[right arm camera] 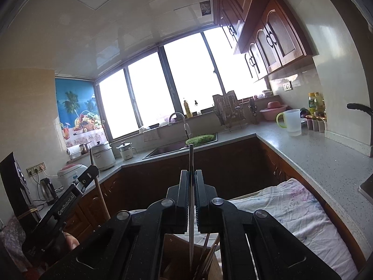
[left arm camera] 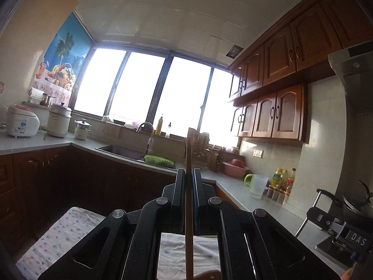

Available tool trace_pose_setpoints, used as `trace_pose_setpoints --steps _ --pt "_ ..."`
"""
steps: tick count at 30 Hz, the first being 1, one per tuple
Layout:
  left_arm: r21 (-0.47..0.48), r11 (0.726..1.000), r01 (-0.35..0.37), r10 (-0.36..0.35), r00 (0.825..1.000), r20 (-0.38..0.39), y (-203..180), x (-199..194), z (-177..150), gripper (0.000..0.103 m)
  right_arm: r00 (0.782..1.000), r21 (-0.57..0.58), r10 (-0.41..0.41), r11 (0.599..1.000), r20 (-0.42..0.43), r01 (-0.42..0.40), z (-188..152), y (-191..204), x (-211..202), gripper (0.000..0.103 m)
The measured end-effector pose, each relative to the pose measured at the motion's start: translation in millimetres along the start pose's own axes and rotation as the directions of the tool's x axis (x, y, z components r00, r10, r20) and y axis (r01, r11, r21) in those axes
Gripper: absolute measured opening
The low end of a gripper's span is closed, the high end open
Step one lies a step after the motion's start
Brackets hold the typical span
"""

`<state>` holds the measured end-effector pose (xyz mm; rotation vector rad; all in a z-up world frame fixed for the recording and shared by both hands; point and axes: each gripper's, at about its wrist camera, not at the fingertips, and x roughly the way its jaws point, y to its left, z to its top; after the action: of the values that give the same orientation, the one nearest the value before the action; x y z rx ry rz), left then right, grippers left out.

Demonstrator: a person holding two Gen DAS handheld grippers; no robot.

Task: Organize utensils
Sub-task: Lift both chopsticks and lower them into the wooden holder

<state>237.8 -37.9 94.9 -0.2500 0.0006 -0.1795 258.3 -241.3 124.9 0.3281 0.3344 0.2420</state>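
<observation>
My left gripper (left arm camera: 188, 175) is shut on a thin wooden chopstick (left arm camera: 188, 158) that stands upright between the fingers and runs down past the frame's bottom. My right gripper (right arm camera: 191, 175) is shut on a thin metal chopstick (right arm camera: 191, 161), held upright, its lower end reaching into a brown wooden holder (right arm camera: 177, 254) that has several wooden sticks (right arm camera: 209, 249) in it. The left gripper (right arm camera: 89, 175) with its wooden chopstick (right arm camera: 101, 196) shows at the left of the right wrist view. The right gripper's body (left arm camera: 345, 233) shows at the right of the left wrist view.
A patterned white cloth (right arm camera: 303, 212) lies under both grippers; it also shows in the left wrist view (left arm camera: 58, 235). Grey countertop (right arm camera: 310, 154) runs around the kitchen with a sink (right arm camera: 170, 150), green basket (right arm camera: 200, 138), dish rack (right arm camera: 228, 112), measuring jug (right arm camera: 291, 121), bottles and cookers.
</observation>
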Motion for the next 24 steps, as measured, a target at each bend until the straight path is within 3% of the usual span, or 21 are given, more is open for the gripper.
trace_pose_setpoints --steps 5,6,11,14,24 --pt "0.007 1.000 0.001 -0.001 1.000 -0.031 -2 2 -43 0.004 1.000 0.013 0.010 1.000 -0.017 -0.009 -19 -7 14 0.004" --pt "0.015 1.000 -0.005 0.005 1.000 -0.003 -2 -6 -46 0.004 1.000 0.011 0.013 1.000 -0.022 -0.012 -24 -7 15 0.004" --pt "0.040 0.999 0.008 -0.009 1.000 0.024 1 -39 -38 0.004 0.997 0.007 0.025 1.000 -0.067 -0.024 -44 -8 17 0.004" --pt "0.052 0.999 -0.003 0.002 1.000 0.023 7 -37 -38 0.004 0.996 0.007 0.025 1.000 -0.088 -0.024 -55 -7 19 0.004" --pt "-0.024 0.999 0.038 -0.040 0.995 -0.097 24 -10 -32 0.004 0.994 -0.009 0.027 1.000 -0.103 -0.028 -56 1 20 0.004"
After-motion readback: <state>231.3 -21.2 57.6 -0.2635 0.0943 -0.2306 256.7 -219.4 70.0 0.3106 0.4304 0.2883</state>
